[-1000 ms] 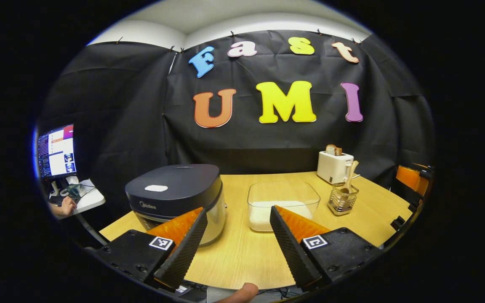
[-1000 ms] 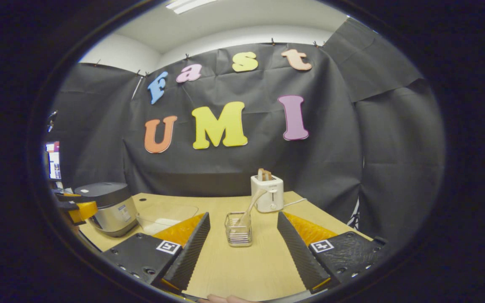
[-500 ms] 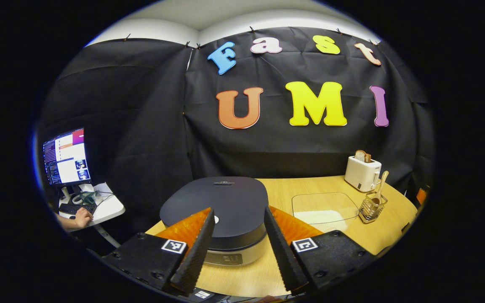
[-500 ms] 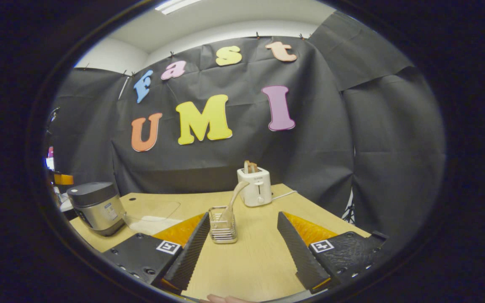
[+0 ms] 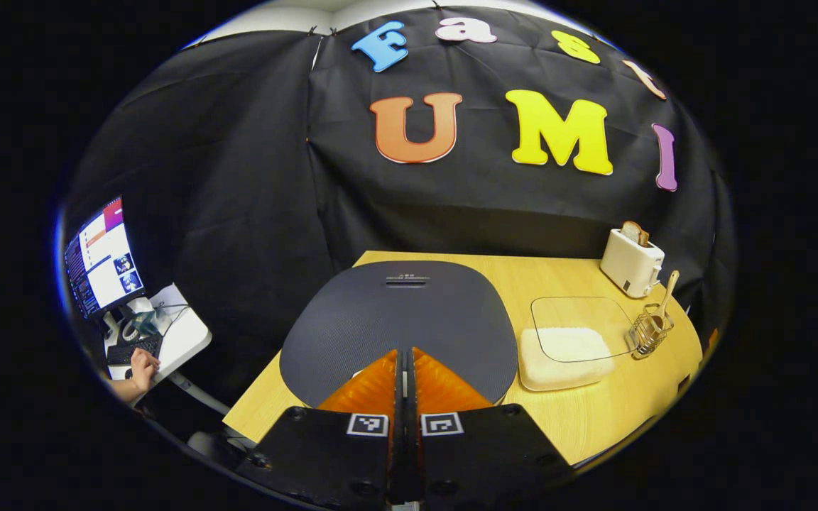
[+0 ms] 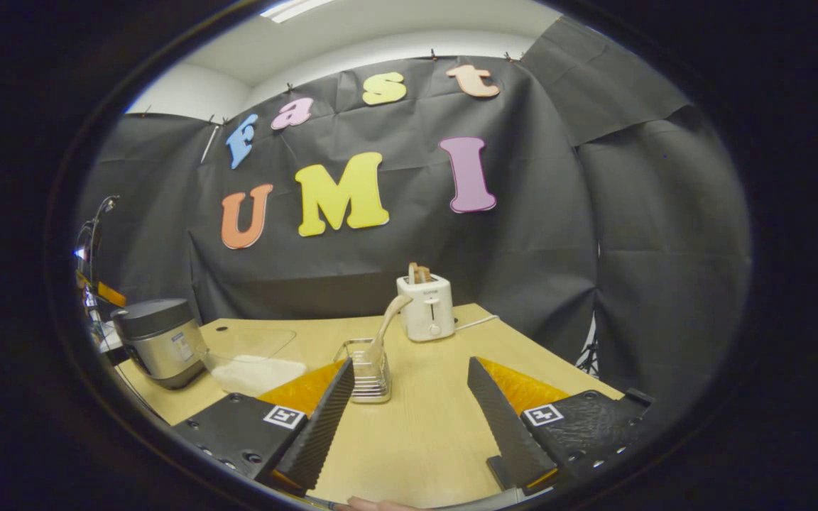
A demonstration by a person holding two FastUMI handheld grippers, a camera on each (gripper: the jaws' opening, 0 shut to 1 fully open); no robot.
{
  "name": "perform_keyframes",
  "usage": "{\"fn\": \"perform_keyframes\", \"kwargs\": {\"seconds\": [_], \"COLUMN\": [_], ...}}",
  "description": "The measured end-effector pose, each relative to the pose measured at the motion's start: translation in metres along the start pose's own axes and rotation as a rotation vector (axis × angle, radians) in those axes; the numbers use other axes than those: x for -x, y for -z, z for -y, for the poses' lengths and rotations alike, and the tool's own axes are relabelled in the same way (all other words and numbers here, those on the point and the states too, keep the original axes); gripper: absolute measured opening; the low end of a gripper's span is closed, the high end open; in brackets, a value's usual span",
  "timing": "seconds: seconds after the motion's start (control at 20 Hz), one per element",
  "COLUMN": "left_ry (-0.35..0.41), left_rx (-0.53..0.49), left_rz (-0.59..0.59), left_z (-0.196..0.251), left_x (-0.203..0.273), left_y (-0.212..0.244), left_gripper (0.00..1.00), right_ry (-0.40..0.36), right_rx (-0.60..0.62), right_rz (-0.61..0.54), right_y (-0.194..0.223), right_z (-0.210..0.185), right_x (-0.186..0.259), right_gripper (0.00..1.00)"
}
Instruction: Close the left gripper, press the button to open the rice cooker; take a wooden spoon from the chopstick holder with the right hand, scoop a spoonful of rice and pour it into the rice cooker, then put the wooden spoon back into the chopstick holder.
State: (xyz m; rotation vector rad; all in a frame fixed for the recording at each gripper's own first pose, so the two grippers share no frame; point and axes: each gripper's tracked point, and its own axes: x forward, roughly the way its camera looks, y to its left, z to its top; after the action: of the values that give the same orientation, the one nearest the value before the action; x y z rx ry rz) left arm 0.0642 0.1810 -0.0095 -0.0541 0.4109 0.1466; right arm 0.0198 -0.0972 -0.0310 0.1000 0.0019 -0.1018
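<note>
Left gripper (image 5: 405,353): fingers pressed together, nothing pinched between them, tips held over the near edge of the rice cooker's lid; contact with the lid cannot be told.

Rice cooker (image 5: 398,319): located directly ahead of and beneath the left fingers in the left gripper view; dark lid down, a slot-like mark seen at its far edge. The button cannot be made out. In the right gripper view the rice cooker (image 6: 155,341) is placed well off to the left of the right fingers, at the table's left end.

Rice container (image 5: 571,341): clear, with white rice in its bottom, set to the right of the left fingers, just beside the cooker.

Chopstick holder (image 5: 649,332): wire basket, farther right, just beyond the container; wooden spoon (image 5: 664,294) standing in it, leaning.

Toaster (image 5: 632,260): white, behind the holder, bread in its slot.

Right gripper (image 6: 409,408): fingers spread wide, nothing between them, held above the table (image 6: 423,426).

Chopstick holder (image 6: 366,361): just past the tip of the left-hand finger, the wooden spoon (image 6: 388,319) leaning out of it toward the right.

Desk with a screen (image 5: 100,259) and a person's hand (image 5: 140,365): far left of the left fingers, outside the booth.
</note>
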Motion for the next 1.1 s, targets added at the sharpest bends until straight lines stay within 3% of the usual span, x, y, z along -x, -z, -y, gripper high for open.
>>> {"fn": "perform_keyframes", "kwargs": {"seconds": [0.15,0.2,0.3,0.35,0.55,0.6,0.7,0.75,1.1], "left_ry": [-0.011,-0.009,-0.006,-0.007,-0.044,-0.058,-0.082,-0.104,-0.175], "left_rx": [-0.02,-0.03,-0.046,-0.059,-0.121,-0.119,-0.103,-0.056,-0.074], "left_rz": [-0.03,-0.032,-0.049,-0.058,-0.043,-0.049,-0.035,-0.016,0.246], "left_z": [-0.003,-0.003,-0.002,-0.002,-0.005,-0.005,-0.006,-0.006,0.002], "left_x": [0.001,0.001,0.0,0.001,0.004,-0.001,0.001,0.003,0.049], "left_y": [0.006,0.005,0.007,0.008,0.012,0.014,0.012,0.01,-0.057], "left_gripper": [0.03,0.03,0.03,0.03,0.03,0.03,0.03,0.03,0.04], "right_ry": [0.001,-0.005,-0.013,-0.014,-0.025,-0.034,-0.043,-0.047,-0.04], "right_rx": [0.012,0.01,0.008,0.01,0.015,0.013,0.017,0.023,0.084], "right_rz": [-0.004,-0.008,-0.011,-0.01,-0.011,-0.015,-0.019,-0.019,-0.066], "right_y": [0.003,0.005,0.007,0.006,0.008,0.009,0.008,0.007,0.022], "right_z": [0.002,0.002,0.0,0.0,-0.005,-0.008,-0.012,-0.014,-0.019], "right_x": [-0.002,-0.002,-0.002,-0.002,-0.003,-0.002,0.0,0.001,0.0], "right_gripper": [0.92,0.95,0.92,0.96,0.96,0.92,1.0,0.92,0.96]}}
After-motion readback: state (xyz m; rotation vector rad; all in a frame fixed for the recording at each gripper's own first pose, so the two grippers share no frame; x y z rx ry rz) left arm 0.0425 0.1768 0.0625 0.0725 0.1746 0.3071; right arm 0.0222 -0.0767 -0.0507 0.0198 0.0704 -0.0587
